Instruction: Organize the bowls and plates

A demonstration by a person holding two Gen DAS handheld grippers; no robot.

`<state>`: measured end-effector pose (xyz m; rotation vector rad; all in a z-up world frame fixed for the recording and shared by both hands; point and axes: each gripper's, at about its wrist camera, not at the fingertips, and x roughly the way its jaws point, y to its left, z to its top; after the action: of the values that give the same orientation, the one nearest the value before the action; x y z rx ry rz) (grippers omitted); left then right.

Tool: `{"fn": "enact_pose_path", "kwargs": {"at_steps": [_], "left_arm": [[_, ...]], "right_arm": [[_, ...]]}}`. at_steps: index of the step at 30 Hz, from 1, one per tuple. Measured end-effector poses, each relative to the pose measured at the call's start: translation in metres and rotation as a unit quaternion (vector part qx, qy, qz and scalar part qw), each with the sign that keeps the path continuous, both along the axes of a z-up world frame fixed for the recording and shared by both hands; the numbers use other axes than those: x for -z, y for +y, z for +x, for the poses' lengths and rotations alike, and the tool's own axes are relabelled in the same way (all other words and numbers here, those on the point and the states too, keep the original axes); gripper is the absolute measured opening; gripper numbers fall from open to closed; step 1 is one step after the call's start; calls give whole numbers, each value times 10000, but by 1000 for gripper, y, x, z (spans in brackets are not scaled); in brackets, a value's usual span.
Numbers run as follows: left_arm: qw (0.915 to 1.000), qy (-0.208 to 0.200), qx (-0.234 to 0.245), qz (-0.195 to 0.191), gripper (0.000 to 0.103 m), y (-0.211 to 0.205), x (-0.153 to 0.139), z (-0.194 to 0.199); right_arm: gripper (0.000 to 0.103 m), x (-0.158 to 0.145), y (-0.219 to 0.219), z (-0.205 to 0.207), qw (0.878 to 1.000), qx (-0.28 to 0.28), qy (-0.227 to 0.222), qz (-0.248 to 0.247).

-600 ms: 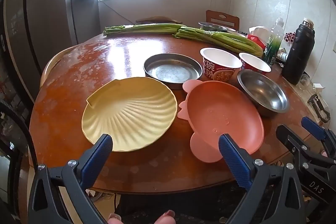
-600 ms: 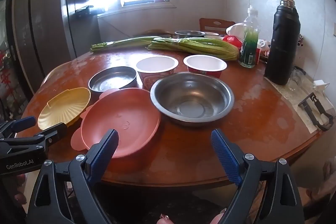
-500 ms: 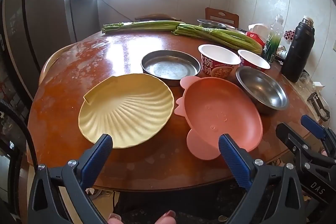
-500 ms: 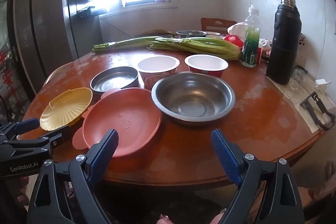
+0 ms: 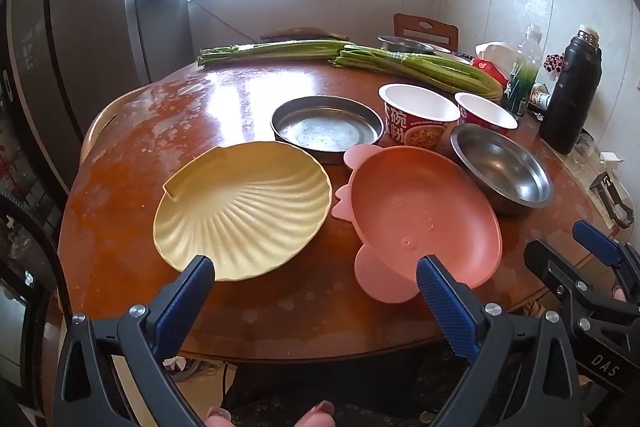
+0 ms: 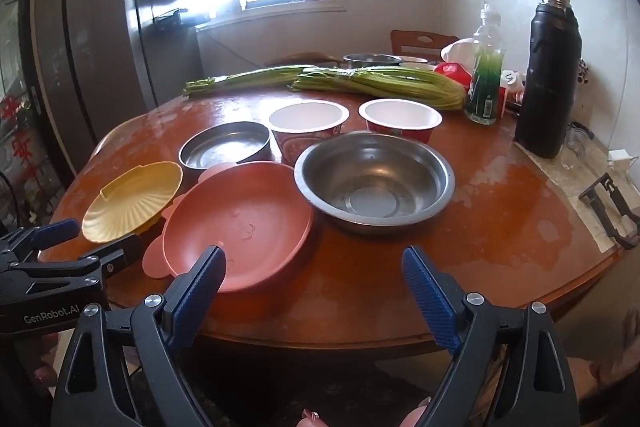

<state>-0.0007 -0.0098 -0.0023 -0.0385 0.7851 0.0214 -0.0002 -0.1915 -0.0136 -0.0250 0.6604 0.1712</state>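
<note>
1. Plates and bowls sit grouped on the round wooden table (image 5: 132,187), all ahead of both grippers.
2. Left gripper (image 5: 316,279): jaws spread wide, nothing between the pads. Yellow shell-shaped plate (image 5: 244,211) lies just beyond its left finger; pink plate (image 5: 424,215) lies just beyond its right finger.
3. Right gripper (image 6: 314,269): jaws spread wide, empty. Its left fingertip overlaps the near rim of the pink plate (image 6: 240,215) in view; contact cannot be confirmed. Steel bowl (image 6: 374,181) sits ahead, between the fingers' line.
4. Yellow plate and pink plate lie just beside each other; whether the rims touch cannot be told.
5. Flat steel pan (image 5: 326,129) stands behind them; two paper noodle bowls (image 6: 308,129) (image 6: 400,121) stand side by side behind the steel bowl. All containers look empty.
6. Open room: bare tabletop left of the yellow plate and right of the steel bowl. Near table edge runs just under both grippers.
7. Far side: green stalk bundles (image 6: 376,85), a clear bottle (image 6: 486,71), a black flask (image 6: 550,75).
</note>
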Motion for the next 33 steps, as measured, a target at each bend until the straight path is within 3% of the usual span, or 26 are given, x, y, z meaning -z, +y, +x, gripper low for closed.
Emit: {"fn": "enact_pose_path", "kwargs": {"at_steps": [33], "left_arm": [[10000, -40, 65, -7, 101, -5, -1, -5]], "right_arm": [[91, 0, -1, -4, 10000, -3, -52, -33]]}}
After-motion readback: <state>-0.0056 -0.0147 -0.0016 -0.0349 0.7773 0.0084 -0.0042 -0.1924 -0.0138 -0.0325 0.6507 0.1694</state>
